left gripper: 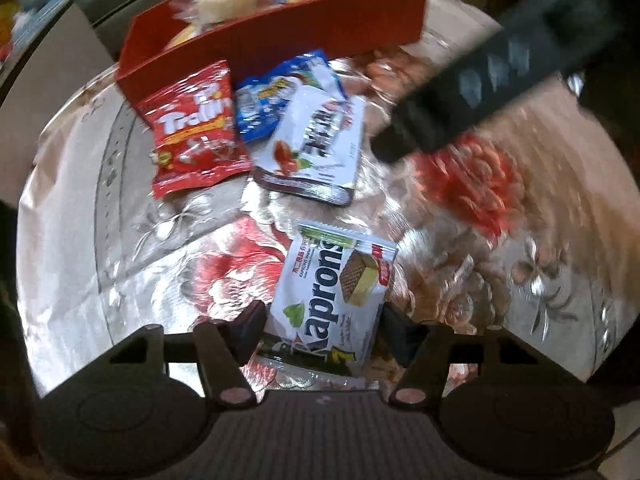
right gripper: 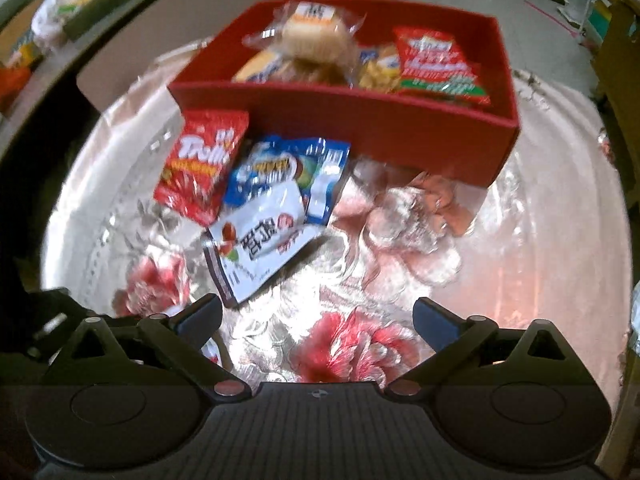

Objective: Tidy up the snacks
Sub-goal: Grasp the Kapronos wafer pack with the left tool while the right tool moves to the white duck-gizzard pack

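Left claw (left gripper: 322,332): narrowed around Kaprons wafer packet (left gripper: 334,284), grip unconfirmed; slick wrapper may slip. Right claw (right gripper: 318,322): wide open, empty.

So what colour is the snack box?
Red box, seen best in the right wrist view.

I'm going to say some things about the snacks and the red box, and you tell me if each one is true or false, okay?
1. The Kaprons wafer pack sits between the left gripper fingers. True.
2. The red box has nothing in it. False: it holds a wrapped bun, a red snack bag and other packs.
3. The red Trolli bag lies on the flowered tablecloth, outside the box. True.
4. The right gripper is squeezing a snack. False: its jaws stand wide with only tablecloth between them.
5. The blue pack lies partly under the white pack. True.
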Action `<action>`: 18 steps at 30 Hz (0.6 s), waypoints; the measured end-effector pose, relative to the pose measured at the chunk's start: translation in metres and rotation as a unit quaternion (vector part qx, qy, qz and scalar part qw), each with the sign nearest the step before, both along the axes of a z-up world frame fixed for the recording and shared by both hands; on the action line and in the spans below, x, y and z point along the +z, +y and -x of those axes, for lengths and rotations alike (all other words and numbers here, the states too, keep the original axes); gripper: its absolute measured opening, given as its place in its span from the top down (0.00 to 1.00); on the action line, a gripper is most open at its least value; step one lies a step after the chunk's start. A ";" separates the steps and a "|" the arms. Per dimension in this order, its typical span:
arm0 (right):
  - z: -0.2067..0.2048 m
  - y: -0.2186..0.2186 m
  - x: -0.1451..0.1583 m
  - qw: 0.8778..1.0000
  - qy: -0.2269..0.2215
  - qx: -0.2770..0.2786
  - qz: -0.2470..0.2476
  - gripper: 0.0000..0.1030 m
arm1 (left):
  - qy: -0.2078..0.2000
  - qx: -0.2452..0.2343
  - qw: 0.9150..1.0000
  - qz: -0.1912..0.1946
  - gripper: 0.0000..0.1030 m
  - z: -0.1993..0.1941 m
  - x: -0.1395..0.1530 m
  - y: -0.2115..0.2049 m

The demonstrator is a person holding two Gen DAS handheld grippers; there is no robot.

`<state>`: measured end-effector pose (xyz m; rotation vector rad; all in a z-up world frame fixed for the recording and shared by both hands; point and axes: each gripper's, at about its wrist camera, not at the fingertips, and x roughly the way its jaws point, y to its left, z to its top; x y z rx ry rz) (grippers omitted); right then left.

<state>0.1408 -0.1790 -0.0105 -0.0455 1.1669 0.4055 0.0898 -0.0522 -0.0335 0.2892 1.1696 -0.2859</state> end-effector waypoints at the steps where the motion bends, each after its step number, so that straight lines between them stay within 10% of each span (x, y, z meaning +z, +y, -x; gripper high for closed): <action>1: -0.001 0.003 -0.003 1.000 0.001 -0.001 0.004 0.00 | -0.001 0.009 1.000 0.003 0.46 -0.001 0.001 0.003; 18: 0.004 0.028 -0.040 0.996 -0.020 -0.036 0.076 0.00 | 0.025 0.074 0.996 0.035 0.41 -0.027 -0.011 0.015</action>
